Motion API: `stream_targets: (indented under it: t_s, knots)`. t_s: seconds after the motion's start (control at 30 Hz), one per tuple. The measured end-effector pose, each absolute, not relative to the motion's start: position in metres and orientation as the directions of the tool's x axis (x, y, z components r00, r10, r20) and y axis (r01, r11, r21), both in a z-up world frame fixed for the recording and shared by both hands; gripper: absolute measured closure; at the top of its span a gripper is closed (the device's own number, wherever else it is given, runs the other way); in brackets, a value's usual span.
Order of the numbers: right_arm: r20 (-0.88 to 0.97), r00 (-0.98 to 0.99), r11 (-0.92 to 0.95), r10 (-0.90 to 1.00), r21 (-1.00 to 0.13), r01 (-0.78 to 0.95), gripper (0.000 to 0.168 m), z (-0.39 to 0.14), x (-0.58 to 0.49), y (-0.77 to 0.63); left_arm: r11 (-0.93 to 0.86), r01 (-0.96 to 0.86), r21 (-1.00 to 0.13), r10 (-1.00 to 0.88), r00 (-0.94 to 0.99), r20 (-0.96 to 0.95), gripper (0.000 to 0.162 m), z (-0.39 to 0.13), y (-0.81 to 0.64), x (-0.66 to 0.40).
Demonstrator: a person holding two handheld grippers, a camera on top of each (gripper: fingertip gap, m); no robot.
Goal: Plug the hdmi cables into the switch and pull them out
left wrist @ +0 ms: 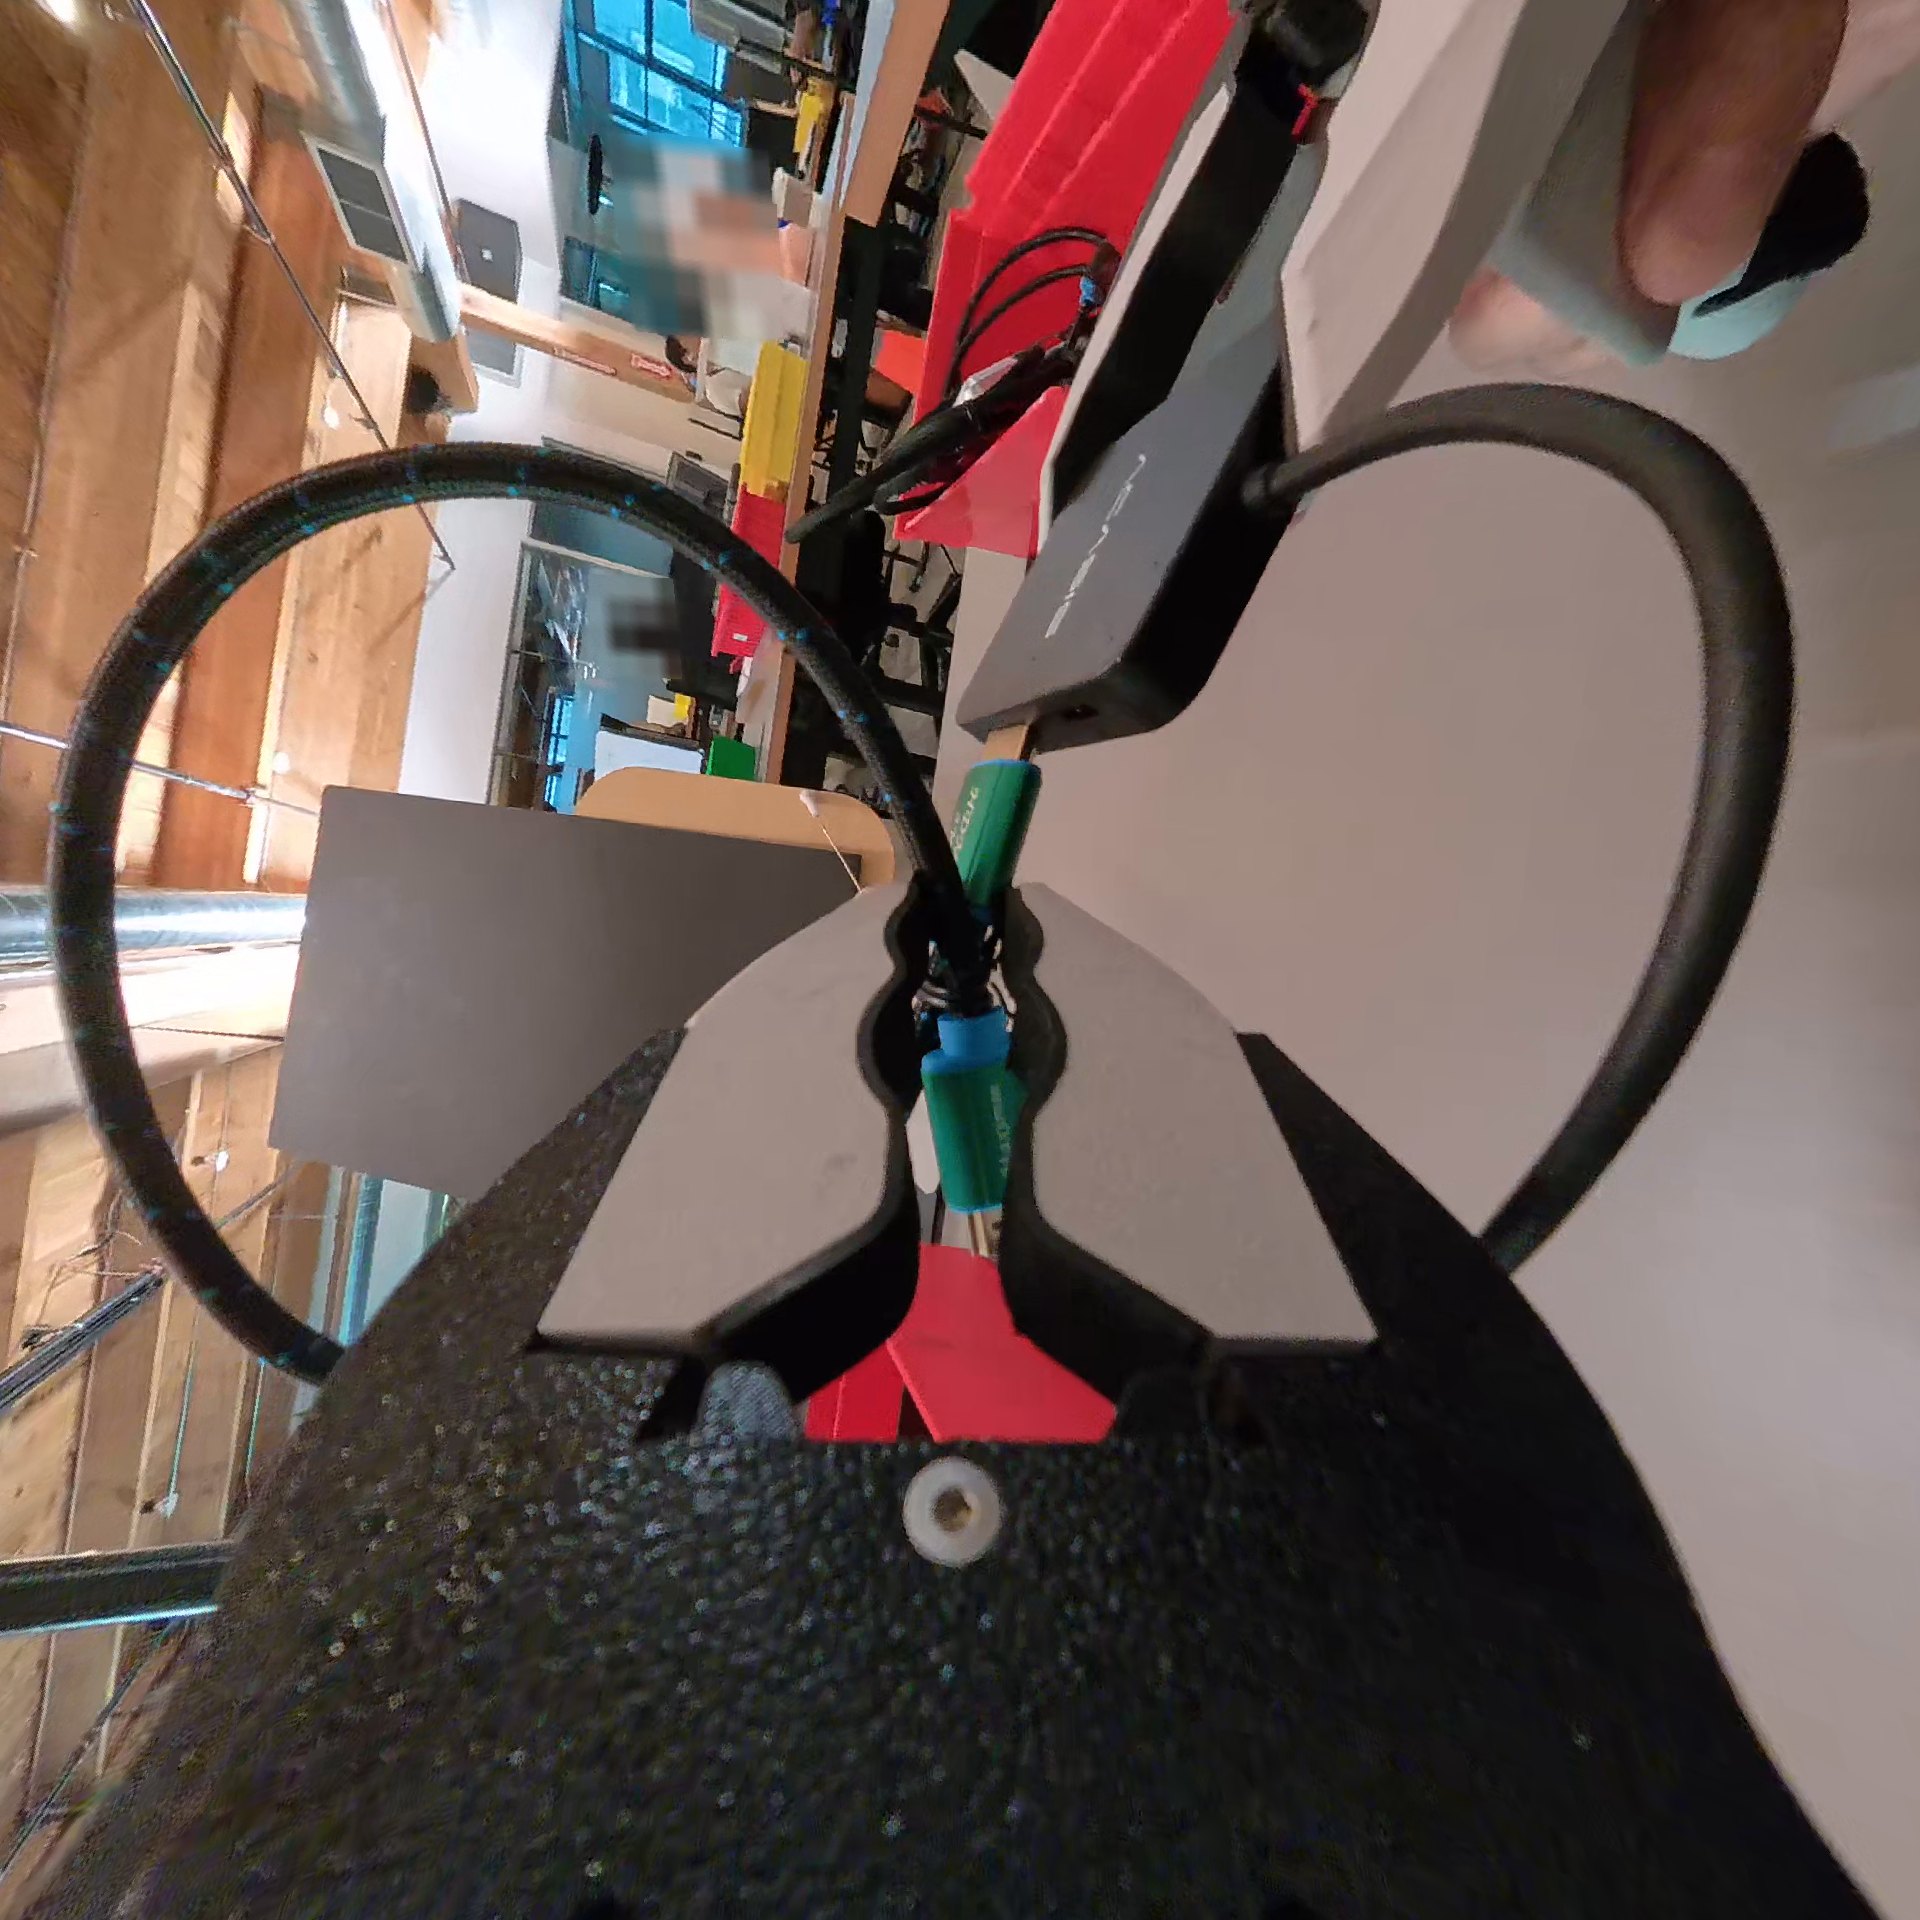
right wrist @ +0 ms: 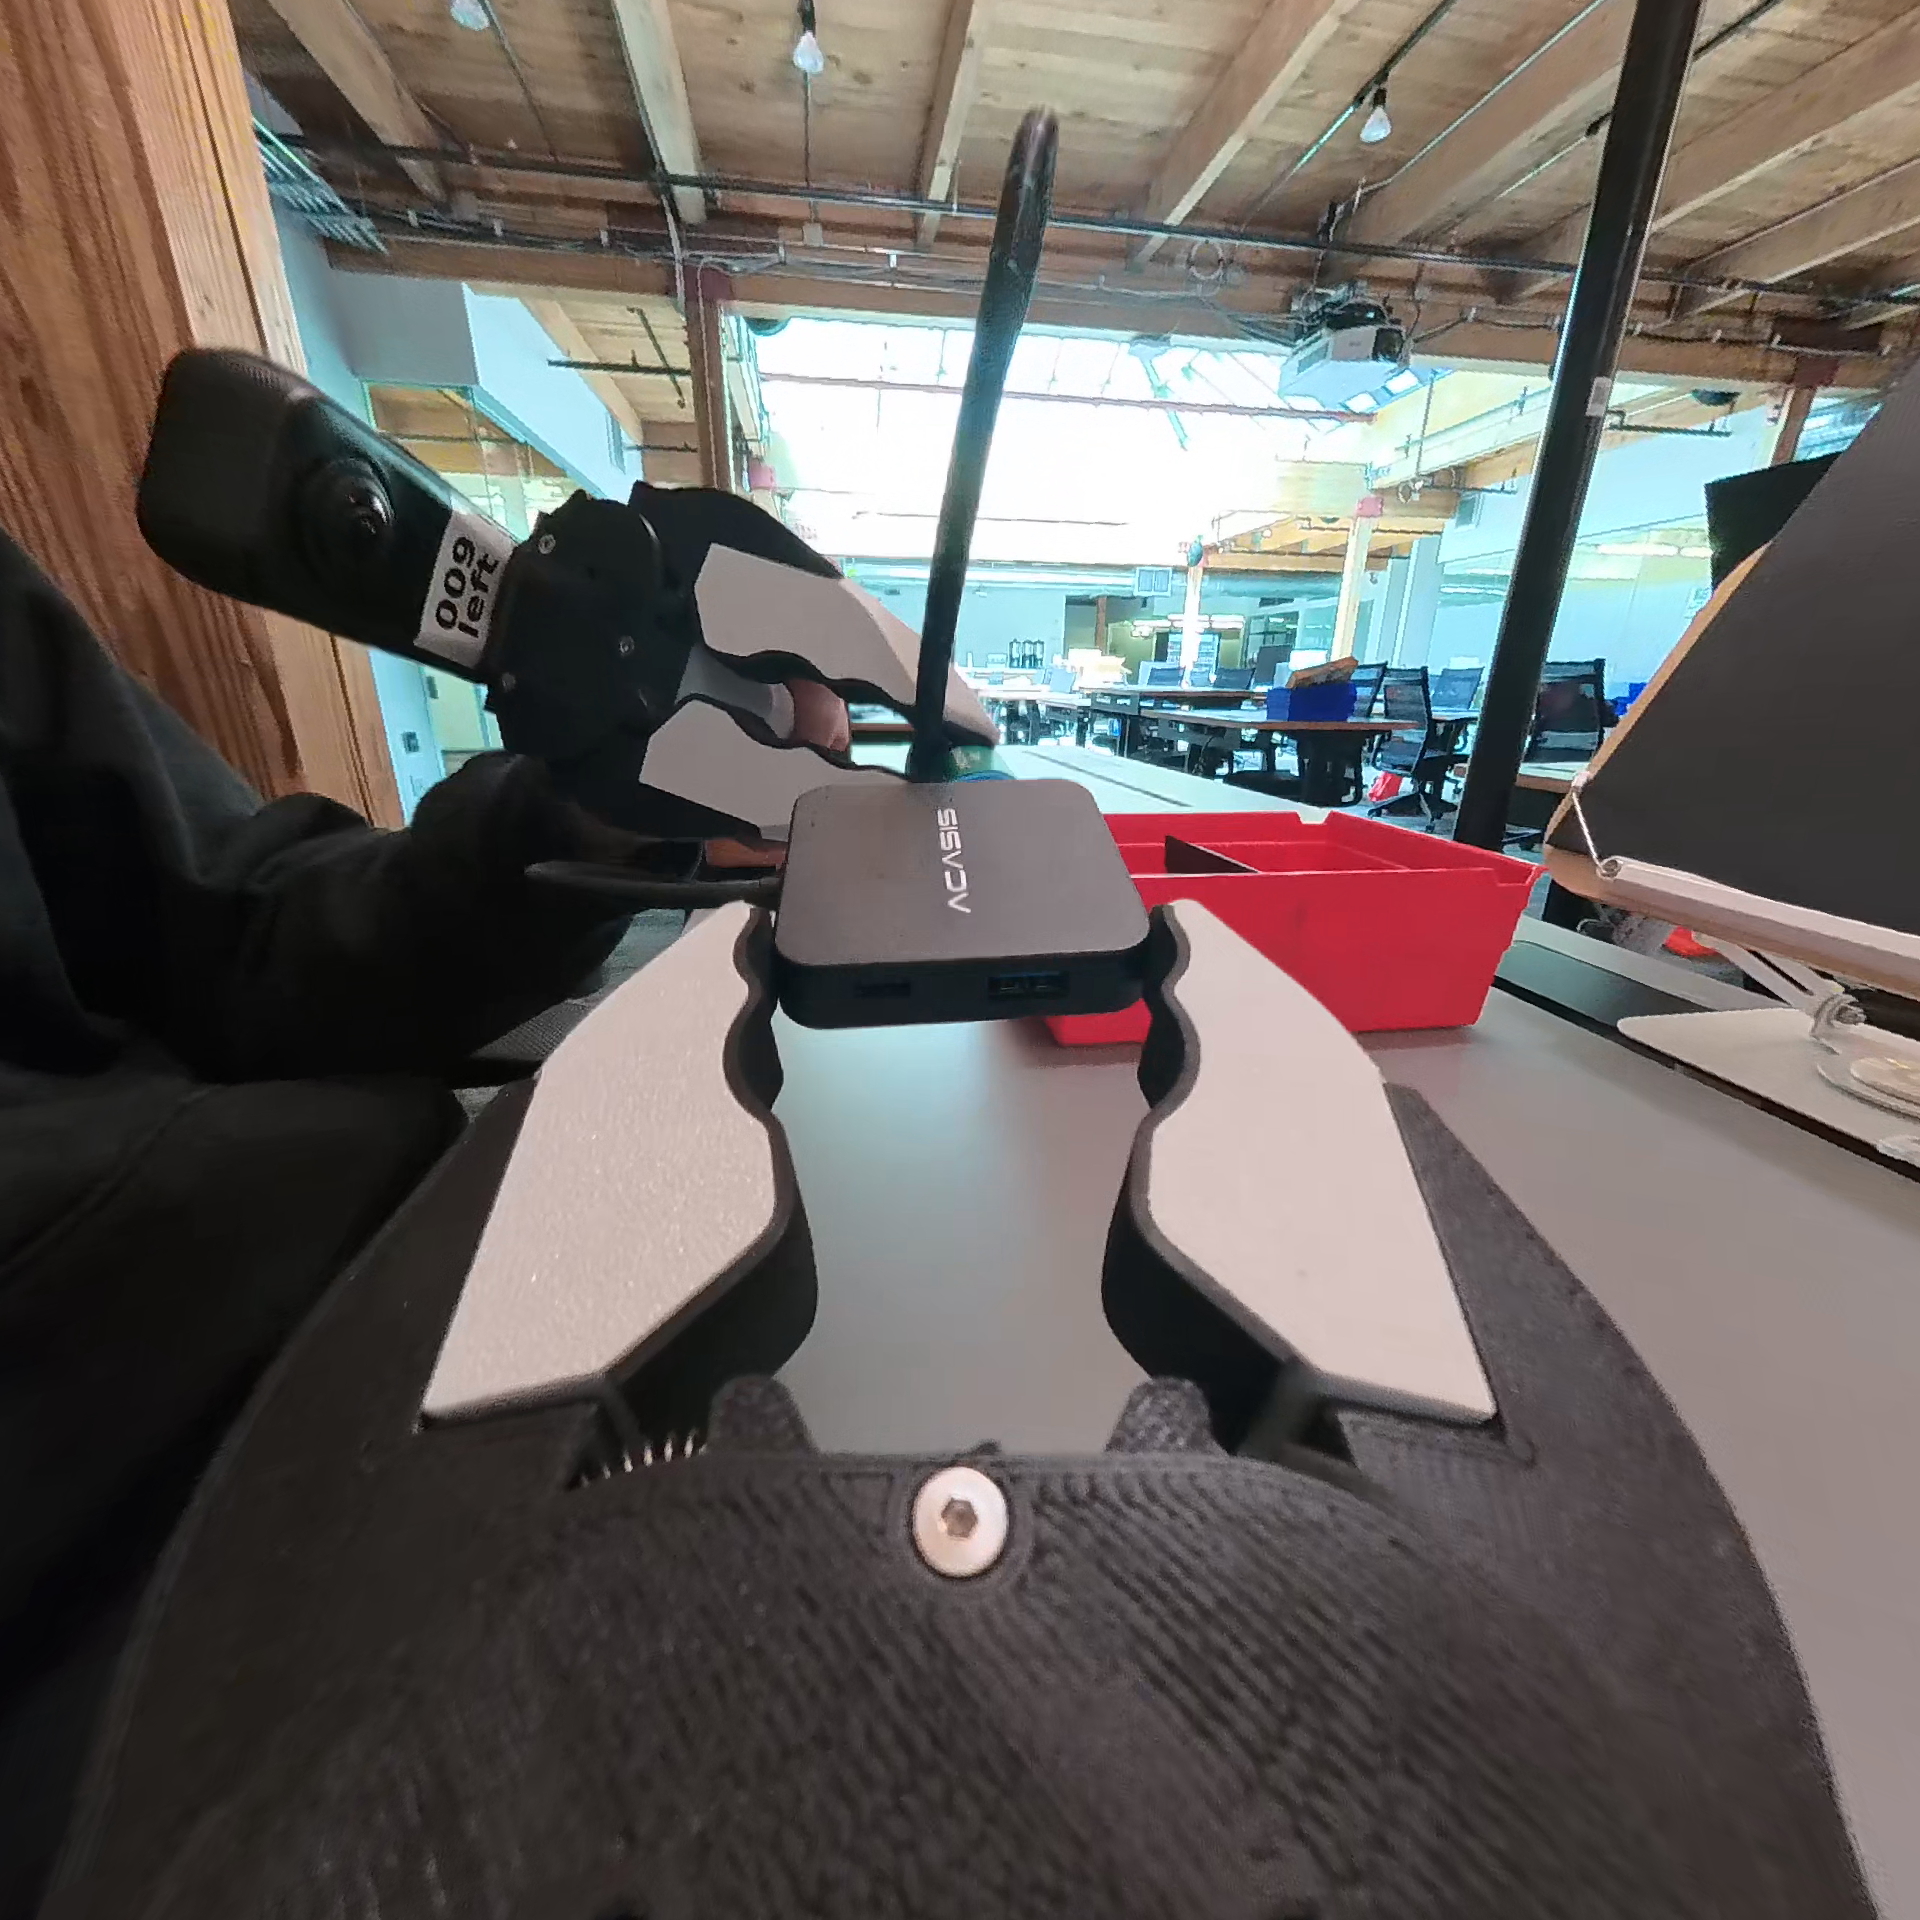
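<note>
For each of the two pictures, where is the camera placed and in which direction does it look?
Left wrist view: on the left gripper, rolled sideways, looking along its fingers at the green plug meeting the switch; a hand shows at top right.
Right wrist view: on the right gripper, low over the table, looking across the room; its fingers clamp the switch, a dark sleeve at left.
Shared: the switch, braided cable, red bin, left gripper.
</note>
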State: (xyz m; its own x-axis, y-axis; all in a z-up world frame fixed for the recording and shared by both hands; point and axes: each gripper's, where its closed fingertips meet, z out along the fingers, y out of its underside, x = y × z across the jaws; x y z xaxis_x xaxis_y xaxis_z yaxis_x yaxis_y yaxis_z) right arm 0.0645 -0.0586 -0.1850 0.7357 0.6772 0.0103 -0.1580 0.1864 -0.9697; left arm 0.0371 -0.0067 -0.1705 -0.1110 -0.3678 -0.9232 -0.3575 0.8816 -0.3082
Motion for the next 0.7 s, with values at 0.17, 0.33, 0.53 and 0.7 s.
stream_targets:
  t_s: [0.17, 0.33, 0.53, 0.7]
  knots:
    - [0.024, 0.744, 0.177, 0.668, -0.976, -0.127, 0.099, -0.187, 0.064, -0.058, 0.900, -0.356, -0.252, -0.321, -0.150, -0.935, 0.150, -0.172, -0.007, 0.038]
    - [0.018, 0.748, 0.161, 0.663, -0.980, -0.119, 0.099, -0.190, 0.064, -0.056, 0.909, -0.350, -0.226, -0.299, -0.170, -0.939, 0.150, -0.173, -0.008, 0.042]
    - [-0.008, 0.751, 0.177, 0.660, -0.970, -0.166, 0.099, -0.190, 0.070, -0.055, 0.895, -0.338, -0.290, -0.358, -0.159, -0.920, 0.149, -0.174, -0.006, 0.047]
    - [0.022, 0.789, 0.210, 0.614, -0.968, -0.136, 0.099, -0.181, 0.081, -0.058, 0.829, -0.303, -0.469, -0.512, -0.075, -0.856, 0.144, -0.175, -0.005, 0.056]
